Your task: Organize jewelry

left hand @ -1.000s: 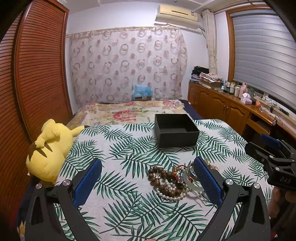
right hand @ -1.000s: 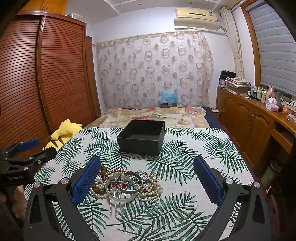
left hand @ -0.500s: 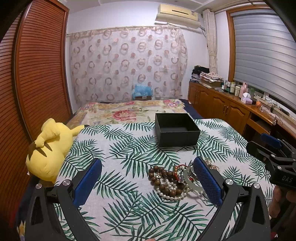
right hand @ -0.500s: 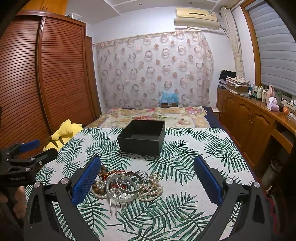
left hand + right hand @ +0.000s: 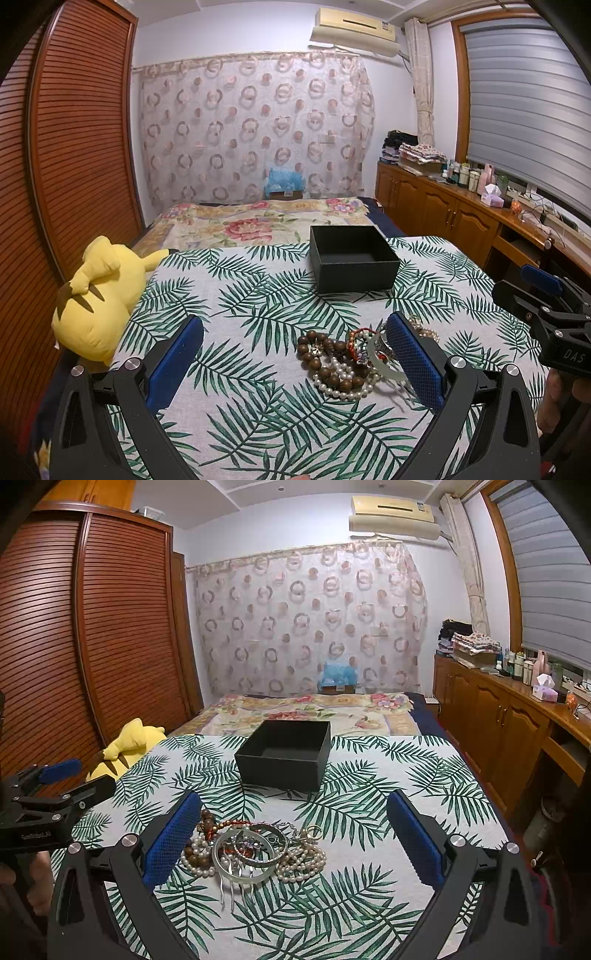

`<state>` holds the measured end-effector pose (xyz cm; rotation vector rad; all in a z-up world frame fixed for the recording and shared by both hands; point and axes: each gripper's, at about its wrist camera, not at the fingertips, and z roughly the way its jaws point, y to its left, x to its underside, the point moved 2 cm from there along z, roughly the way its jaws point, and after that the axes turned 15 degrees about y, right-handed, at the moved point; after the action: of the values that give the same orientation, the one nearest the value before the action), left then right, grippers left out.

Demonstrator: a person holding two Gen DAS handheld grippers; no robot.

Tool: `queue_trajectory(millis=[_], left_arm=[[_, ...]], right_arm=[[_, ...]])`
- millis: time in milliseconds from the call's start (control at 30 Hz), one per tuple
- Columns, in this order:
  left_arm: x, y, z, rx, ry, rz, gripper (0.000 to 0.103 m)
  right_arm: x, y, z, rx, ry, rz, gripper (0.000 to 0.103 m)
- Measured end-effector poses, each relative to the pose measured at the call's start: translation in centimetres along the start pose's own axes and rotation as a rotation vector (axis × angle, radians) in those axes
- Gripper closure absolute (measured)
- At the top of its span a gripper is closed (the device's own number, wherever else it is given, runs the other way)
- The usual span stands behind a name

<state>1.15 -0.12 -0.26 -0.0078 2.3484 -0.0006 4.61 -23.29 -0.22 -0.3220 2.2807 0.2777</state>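
at the far left of the black box [image 5: 352, 258], off the edge of the leaf-print cloth [image 5: 258, 295], a yellow plush toy [image 5: 99, 295] lies on its side against the slatted wooden wardrobe [image 5: 74, 147]. nearer the camera than the box and left of it, the left gripper [image 5: 295, 365] hovers low over the cloth with its blue-padded fingers [image 5: 173, 363] spread wide and nothing between them. the jewelry pile [image 5: 251, 849] sits on the cloth in front of the box, well apart from it: brown wooden beads [image 5: 325, 356] on the pile's left side, white pearl strands [image 5: 301, 860] looping round it, a pale bangle [image 5: 240, 862] and a silver bangle [image 5: 258, 843] lying on top, and what looks like a clear hair comb [image 5: 231, 888] poking out toward the camera, though the tangle makes that hard to be sure of. the box itself is open-topped, looks empty, and stands upright near the far edge of the cloth. the right gripper [image 5: 295, 843] hangs in front of the box too, its fingers [image 5: 413, 843] equally wide apart and empty, the left pad just beside the pile's beads. right of the box, well away, a wooden cabinet [image 5: 498, 720] runs along the wall under the window blind [image 5: 546, 572], carrying bottles and a tissue box [image 5: 545, 690].
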Motion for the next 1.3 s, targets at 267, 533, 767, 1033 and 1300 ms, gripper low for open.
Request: queue_trajectory(millis=[267, 533, 767, 1033, 1300], left_arm=[[0.0, 0.0, 0.0, 0.0, 0.0, 0.0, 0.007], [0.1, -0.2, 0.0, 0.0, 0.002, 0.0, 0.007], [0.4, -0.3, 0.3, 0.002, 0.011, 0.0, 0.007], [0.9, 0.1, 1.7, 0.008, 0.05, 0.001, 0.007], [1.5, 0.6, 3.5, 0.012, 0.099, 0.002, 0.007]], right_arm=[[0.0, 0.0, -0.1, -0.001, 0.0, 0.001, 0.002], [0.0, -0.2, 0.0, -0.002, -0.001, 0.0, 0.002], [-0.1, 0.8, -0.5, -0.004, 0.004, 0.0, 0.002], [0.3, 1.8, 1.9, -0.022, 0.032, -0.019, 0.002], [0.8, 1.9, 3.8, -0.038, 0.086, -0.046, 0.002]])
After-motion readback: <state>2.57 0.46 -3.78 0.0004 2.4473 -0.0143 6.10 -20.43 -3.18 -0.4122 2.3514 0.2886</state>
